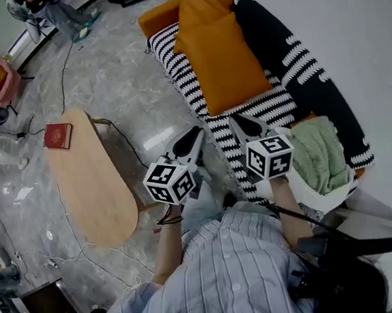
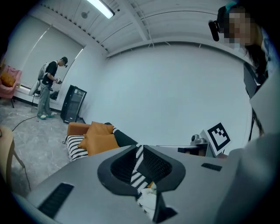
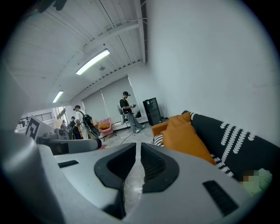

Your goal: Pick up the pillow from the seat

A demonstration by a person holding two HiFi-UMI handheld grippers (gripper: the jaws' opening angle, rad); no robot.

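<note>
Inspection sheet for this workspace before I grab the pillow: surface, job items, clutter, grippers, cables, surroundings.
Surface: striped sofa seat, partly covered by cushions.
Job's things: large orange pillow lies on the seat against the backrest, untouched.
Clutter: green blanket at the sofa's near end; red book on the wooden table.
Grippers: left gripper and right gripper both shut, empty, over the seat's near part.
Cables: black cable on the floor beyond the table.
Surroundings: grey floor, white wall, a person standing near a black cabinet.
</note>
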